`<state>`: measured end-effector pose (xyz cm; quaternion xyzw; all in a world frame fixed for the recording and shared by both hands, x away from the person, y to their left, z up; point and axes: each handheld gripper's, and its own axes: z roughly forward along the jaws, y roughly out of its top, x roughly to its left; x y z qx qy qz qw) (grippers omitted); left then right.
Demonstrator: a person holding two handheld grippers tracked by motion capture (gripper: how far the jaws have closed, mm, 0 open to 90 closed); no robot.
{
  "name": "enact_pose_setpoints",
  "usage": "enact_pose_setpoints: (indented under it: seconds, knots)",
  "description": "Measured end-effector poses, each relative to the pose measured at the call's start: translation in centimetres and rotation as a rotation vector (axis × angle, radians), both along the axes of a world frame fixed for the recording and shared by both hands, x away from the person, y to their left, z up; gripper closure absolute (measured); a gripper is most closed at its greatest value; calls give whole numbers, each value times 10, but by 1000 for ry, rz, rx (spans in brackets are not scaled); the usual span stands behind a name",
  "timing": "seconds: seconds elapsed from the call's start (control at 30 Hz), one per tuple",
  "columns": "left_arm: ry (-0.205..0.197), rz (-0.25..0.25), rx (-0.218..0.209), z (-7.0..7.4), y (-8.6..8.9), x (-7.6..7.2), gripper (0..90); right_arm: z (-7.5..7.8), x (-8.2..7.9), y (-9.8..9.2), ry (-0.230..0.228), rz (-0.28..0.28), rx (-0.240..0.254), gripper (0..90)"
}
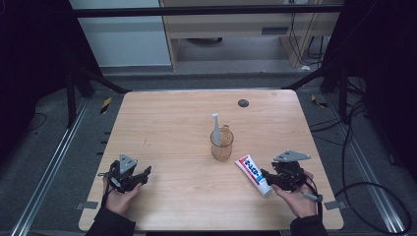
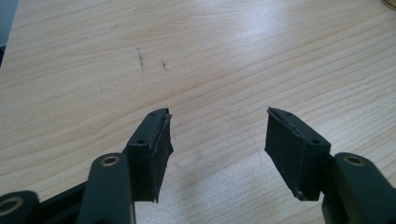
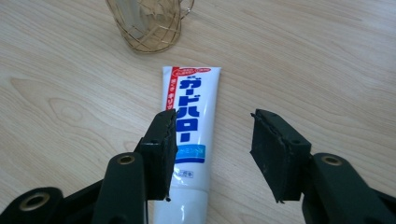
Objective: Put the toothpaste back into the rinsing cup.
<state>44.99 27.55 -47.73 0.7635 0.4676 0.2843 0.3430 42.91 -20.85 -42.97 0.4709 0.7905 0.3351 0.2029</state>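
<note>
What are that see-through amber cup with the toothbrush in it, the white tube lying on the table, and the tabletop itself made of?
The amber see-through cup looks like glass or clear plastic: glossy, ribbed, the table showing through. The white toothbrush in it seems plastic. The white toothpaste tube looks like soft glossy plastic with printed blue and red lettering. The pale tabletop shows wood grain, likely smooth laminate or veneer.

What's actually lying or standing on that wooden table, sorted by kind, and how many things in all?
White toothpaste tube with blue and red print: 1
Clear amber glass cup with a handle: 1
White toothbrush standing in the cup: 1
Total: 3
</note>
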Motion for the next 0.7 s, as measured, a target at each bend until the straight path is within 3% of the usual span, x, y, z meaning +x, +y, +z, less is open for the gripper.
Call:
enact_pose_setpoints:
  seconds: [0.7]
  knots:
    - [13,1,4,-1,-1,1,400,-6,19,25,88,48,-47,427]
